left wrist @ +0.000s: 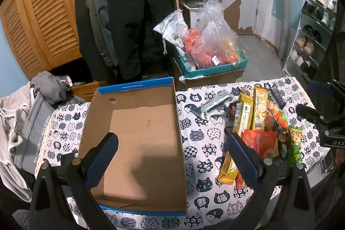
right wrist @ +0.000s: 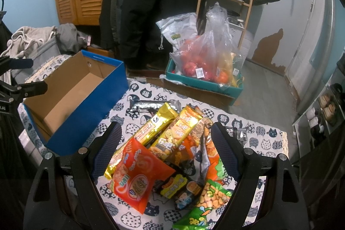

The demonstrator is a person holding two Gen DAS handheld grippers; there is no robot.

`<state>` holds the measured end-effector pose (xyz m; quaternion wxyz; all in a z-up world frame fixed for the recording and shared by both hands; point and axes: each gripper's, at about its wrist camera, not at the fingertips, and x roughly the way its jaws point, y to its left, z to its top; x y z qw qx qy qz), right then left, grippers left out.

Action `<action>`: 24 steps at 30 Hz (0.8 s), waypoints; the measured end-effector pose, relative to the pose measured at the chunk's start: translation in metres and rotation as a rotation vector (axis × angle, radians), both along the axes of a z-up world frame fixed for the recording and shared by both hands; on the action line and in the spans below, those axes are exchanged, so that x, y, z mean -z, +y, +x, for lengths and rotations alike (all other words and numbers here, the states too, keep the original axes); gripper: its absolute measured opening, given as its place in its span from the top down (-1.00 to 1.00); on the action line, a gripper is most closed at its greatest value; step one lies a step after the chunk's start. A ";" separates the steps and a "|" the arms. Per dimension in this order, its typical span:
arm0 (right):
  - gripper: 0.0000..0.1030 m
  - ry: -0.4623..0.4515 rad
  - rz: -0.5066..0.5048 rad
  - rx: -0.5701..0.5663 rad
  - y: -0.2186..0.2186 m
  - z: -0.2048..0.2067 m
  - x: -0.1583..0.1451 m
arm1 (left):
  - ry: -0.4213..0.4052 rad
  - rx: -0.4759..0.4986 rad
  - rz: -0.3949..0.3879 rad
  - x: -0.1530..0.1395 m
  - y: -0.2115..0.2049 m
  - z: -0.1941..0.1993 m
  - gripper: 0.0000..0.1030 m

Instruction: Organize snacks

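Right wrist view looks straight down on the heap of snack packets, and this is the relation that matters: the right tongs point(right wrist: 166, 143) hang spread wide and empty directly over the pile, with the red snack bag point(right wrist: 138, 178) lying nearest between the two pads and slightly toward the left one. Behind it the gold packet point(right wrist: 151, 128) and the yellow biscuit packet point(right wrist: 179, 133) lie side by side, their long axes running away from the tongs and leaning a little to the right, so a grasp across their narrow width looks like the easier one. A green pea bag point(right wrist: 207, 204) sits at the near right edge of the heap, and a silver-and-black packet point(right wrist: 151, 105) lies apart at the far side, crosswise. The open cardboard box point(right wrist: 90, 113), blue outside and bare inside, stands on the cat-print surface point(right wrist: 254, 137) to the left of the pile, close beside it but not touching. Left wrist view shows the left tongs point(left wrist: 172, 156) also parted and holding nothing, poised above the box's near end with the snacks off to their right. My judgement is that the right hand is the nearer one to pick, and nothing has yet gone into the box.
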<state>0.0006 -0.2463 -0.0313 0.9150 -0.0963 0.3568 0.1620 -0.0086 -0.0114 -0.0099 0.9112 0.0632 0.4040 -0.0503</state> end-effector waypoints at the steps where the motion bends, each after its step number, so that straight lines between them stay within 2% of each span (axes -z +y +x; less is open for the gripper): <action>1: -0.62 0.000 -0.001 0.000 0.000 0.000 -0.001 | 0.000 0.000 0.000 0.001 0.000 -0.001 -0.98; 18: -0.62 0.017 -0.015 0.009 -0.008 -0.005 0.007 | 0.029 0.021 0.019 0.008 -0.011 0.002 -0.98; 24: -0.62 0.035 -0.041 0.037 -0.014 -0.002 0.012 | 0.082 0.045 0.008 0.021 -0.024 0.007 -0.98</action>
